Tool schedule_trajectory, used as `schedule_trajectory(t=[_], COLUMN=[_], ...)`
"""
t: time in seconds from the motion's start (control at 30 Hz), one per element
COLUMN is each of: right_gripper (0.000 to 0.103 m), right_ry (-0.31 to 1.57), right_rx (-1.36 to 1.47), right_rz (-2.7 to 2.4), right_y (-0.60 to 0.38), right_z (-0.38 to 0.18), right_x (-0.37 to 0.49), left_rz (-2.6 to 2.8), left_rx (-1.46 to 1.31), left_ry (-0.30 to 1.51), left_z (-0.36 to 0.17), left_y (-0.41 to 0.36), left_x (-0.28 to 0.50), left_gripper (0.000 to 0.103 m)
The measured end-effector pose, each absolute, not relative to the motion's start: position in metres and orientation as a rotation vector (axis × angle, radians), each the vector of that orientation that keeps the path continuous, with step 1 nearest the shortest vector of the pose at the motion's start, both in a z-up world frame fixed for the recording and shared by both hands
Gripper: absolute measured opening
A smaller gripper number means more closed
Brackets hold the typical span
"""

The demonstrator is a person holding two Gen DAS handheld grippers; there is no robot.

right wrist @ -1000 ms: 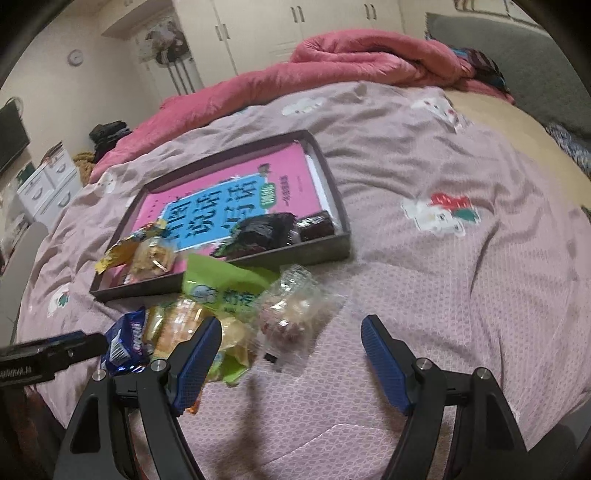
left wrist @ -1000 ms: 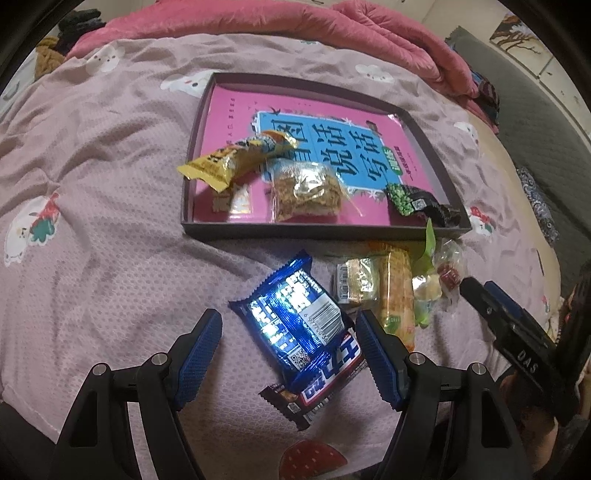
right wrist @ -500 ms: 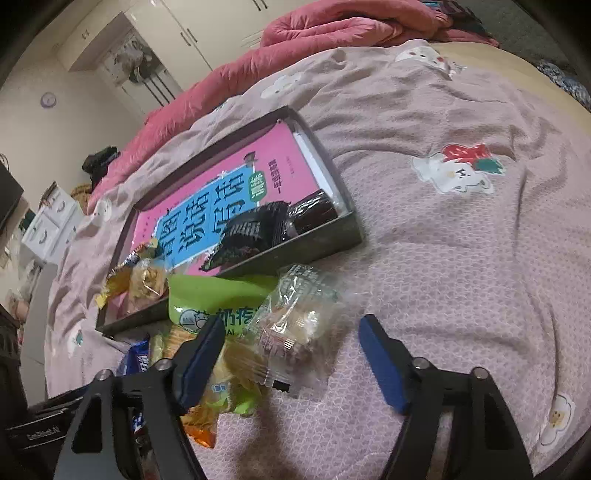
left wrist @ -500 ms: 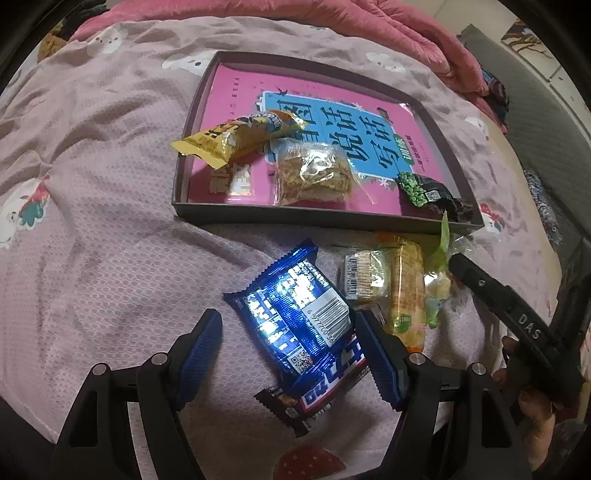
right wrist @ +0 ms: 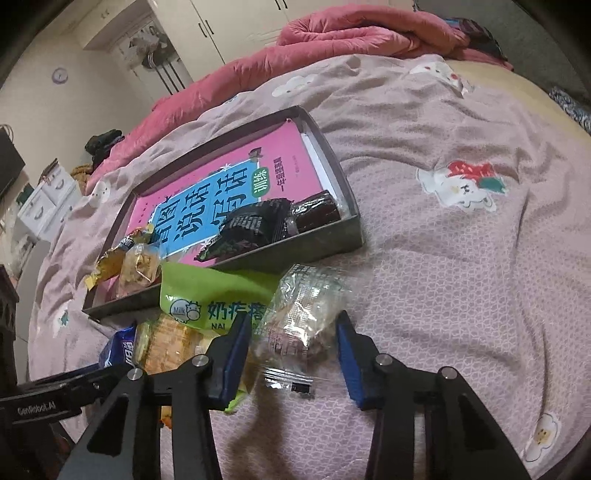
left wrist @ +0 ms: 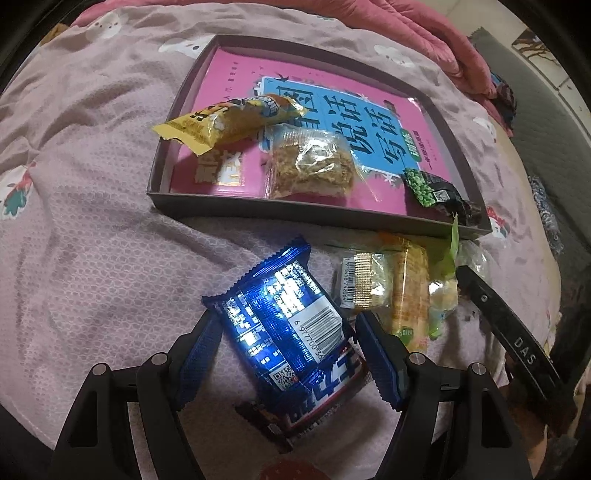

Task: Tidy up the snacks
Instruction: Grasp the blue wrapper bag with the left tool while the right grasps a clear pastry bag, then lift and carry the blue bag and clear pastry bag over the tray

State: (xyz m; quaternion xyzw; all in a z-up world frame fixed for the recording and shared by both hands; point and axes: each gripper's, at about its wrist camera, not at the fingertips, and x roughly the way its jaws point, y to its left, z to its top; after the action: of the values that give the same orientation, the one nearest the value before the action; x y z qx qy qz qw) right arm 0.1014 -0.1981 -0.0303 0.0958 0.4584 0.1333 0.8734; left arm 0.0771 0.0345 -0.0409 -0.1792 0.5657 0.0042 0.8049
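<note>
The left wrist view is taken from close above the pink patterned bedspread (left wrist: 92, 236), steeply downward along the left gripper (left wrist: 286, 354), with the shallow dark rectangular tray (left wrist: 295, 216) lying just ahead. The right wrist view is set less steeply along the right gripper (right wrist: 293, 350), so the tray (right wrist: 321, 243), the rumpled red quilt (right wrist: 332, 40) and white cupboards (right wrist: 221, 22) behind are taken in. The tray and the loose snack packets before it are shared by both views.
</note>
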Motion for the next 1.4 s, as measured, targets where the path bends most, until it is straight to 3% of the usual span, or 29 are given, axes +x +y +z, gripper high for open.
schedule_trajectory(t=[0.2,0.37,1.4], right_gripper=[0.045,0.045,0.045], right_ry=[0.924,0.907,0.720], right_rx=[0.161,0.148,0.066], right_rz=[0.280,0.288,0.373], right_y=[-0.198,-0.195,-0.182], right_z=[-0.022,-0.019,0.025], right_x=[0.097,0.094,0.073], left_rz=[0.006,0.037,0.004], left_rx=[-0.404,-0.418,-0.382], left_ry=[1.198,1.202,1.000], left_z=[-0.043,-0.045,0.020], left_y=[0.039,0.046,0.061], left_x=[0.076,0.074,0.059], left_gripper=[0.073,0.056,0.054])
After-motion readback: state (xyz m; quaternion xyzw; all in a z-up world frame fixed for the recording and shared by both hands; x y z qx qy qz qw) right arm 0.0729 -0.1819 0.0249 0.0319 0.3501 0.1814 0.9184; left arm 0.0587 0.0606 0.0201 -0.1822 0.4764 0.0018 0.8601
